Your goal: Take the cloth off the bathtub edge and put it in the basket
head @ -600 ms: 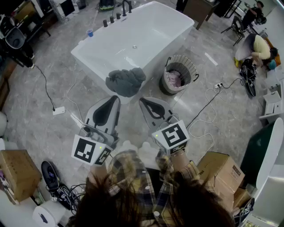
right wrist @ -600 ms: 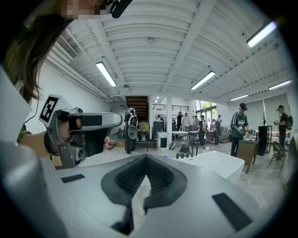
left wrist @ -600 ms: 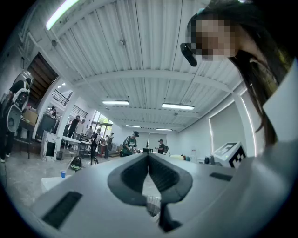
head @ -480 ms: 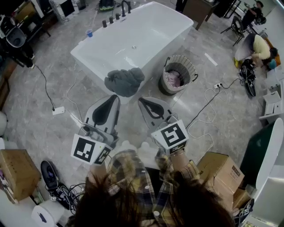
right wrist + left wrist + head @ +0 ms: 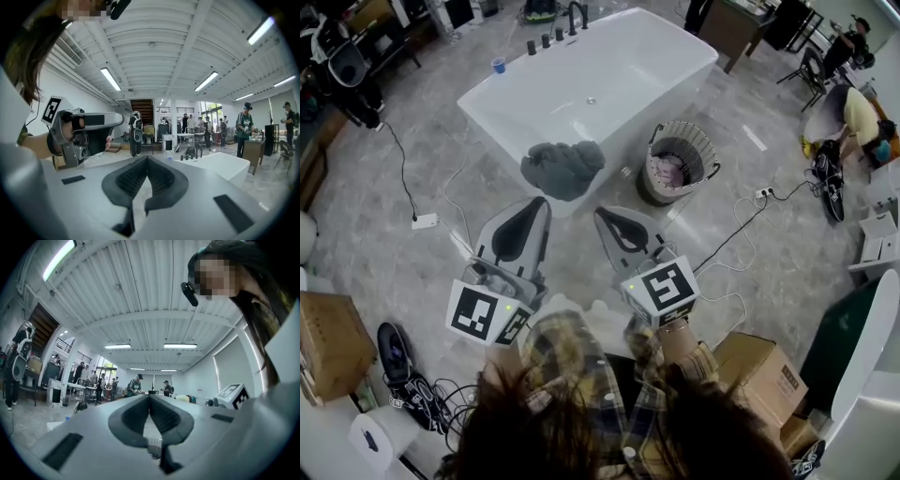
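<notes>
A grey cloth (image 5: 563, 169) hangs crumpled over the near edge of the white bathtub (image 5: 647, 70). To its right on the floor stands a round wicker basket (image 5: 677, 161) with something pink inside. My left gripper (image 5: 536, 206) is held just below the cloth, jaws shut and empty, tips pointing at it. My right gripper (image 5: 607, 217) sits beside it, also shut and empty, between cloth and basket. In the left gripper view the closed jaws (image 5: 150, 397) point up toward the ceiling. In the right gripper view the closed jaws (image 5: 146, 159) point level, with the bathtub (image 5: 220, 166) ahead at the right.
Taps (image 5: 572, 13) and a blue cup (image 5: 498, 66) stand on the tub's far rim. Cables (image 5: 736, 230) trail across the marble floor right of the basket. Cardboard boxes (image 5: 755, 370) lie at my right, another box (image 5: 328, 347) at my left. People work at the right.
The head view has shifted slightly. Both grippers stay shut in nearly the same place below the cloth.
</notes>
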A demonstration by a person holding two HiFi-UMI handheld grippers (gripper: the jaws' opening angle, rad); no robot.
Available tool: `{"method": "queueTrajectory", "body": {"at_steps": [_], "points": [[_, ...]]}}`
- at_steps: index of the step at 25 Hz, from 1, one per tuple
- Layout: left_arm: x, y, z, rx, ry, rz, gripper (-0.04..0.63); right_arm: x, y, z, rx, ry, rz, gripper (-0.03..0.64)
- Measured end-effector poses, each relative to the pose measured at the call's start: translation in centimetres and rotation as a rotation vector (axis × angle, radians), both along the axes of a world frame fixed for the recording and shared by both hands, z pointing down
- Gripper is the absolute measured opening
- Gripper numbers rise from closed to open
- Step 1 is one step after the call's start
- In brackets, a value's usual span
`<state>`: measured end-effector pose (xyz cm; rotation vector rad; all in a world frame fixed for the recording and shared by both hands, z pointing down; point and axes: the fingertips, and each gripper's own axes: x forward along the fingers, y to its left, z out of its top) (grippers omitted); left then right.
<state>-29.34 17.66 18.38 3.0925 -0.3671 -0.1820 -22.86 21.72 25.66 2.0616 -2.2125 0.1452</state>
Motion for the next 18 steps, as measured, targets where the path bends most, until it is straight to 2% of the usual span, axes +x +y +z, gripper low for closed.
{"method": "queueTrajectory", "body": {"at_steps": [9,13,18], "points": [[-1.8,0.4,0.5,0.004,-0.01,-0.076,0.018,-0.8,0.8,1.3,-0.017,-0.027,-0.055,0.015],[-1.3,-1.2,1.5,-0.01,-0.02,-0.074,0.018,-0.6,-0.6,2.2,-0.046,-0.018,-0.068,0.015],[0.4,-5.6,2.4,-0.032,-0.025,-0.057,0.018,1.1,-4.5,3.5,-0.08,-0.016,-0.045,0.015]]}}
